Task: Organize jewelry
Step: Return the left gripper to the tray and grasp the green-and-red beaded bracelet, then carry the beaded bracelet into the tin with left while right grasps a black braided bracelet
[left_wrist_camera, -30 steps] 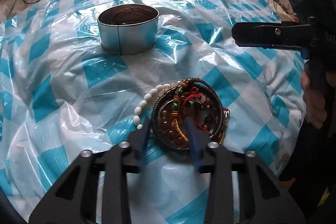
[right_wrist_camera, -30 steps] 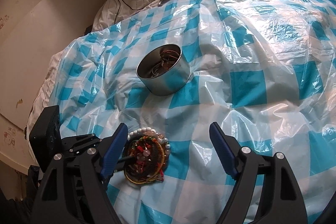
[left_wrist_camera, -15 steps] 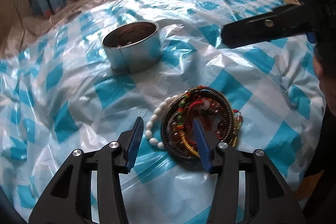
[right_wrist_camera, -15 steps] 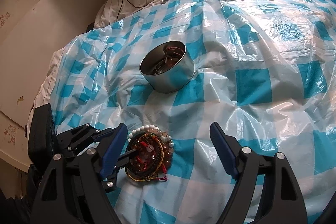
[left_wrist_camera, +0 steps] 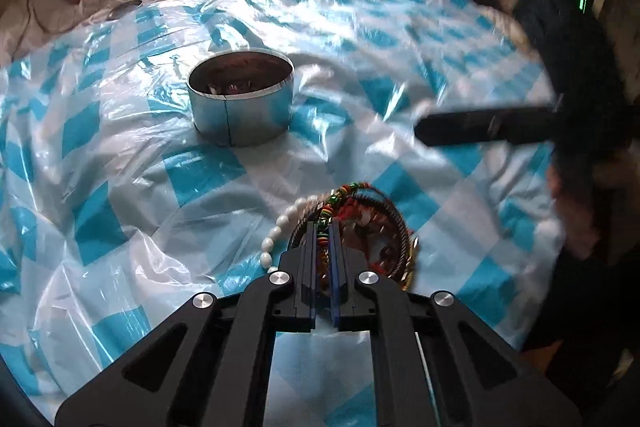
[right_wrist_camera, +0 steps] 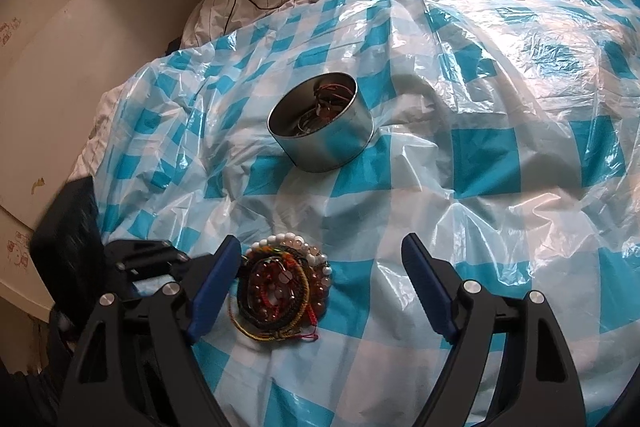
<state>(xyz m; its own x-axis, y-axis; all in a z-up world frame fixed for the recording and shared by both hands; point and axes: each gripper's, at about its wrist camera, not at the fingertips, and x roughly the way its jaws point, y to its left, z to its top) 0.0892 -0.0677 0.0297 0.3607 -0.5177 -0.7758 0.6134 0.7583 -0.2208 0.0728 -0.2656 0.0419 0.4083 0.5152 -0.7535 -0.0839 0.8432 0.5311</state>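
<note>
Left tongs (left_wrist_camera: 325,227) just closed, clamped on a strand of the bracelet pile (right_wrist_camera: 280,287), near side of the tin (right_wrist_camera: 320,125). Right-wrist view alone shows jewelry inside the tin. Right tongs (right_wrist_camera: 320,281) apart, empty, over the pile.

Left gripper (left_wrist_camera: 325,227) fingers (left_wrist_camera: 335,247) now closed on the bracelet pile (left_wrist_camera: 360,223), previously apart.

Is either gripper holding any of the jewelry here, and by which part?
The left gripper has just closed on the multicoloured beaded strand in the bracelet pile. The right gripper is open, empty.
</note>
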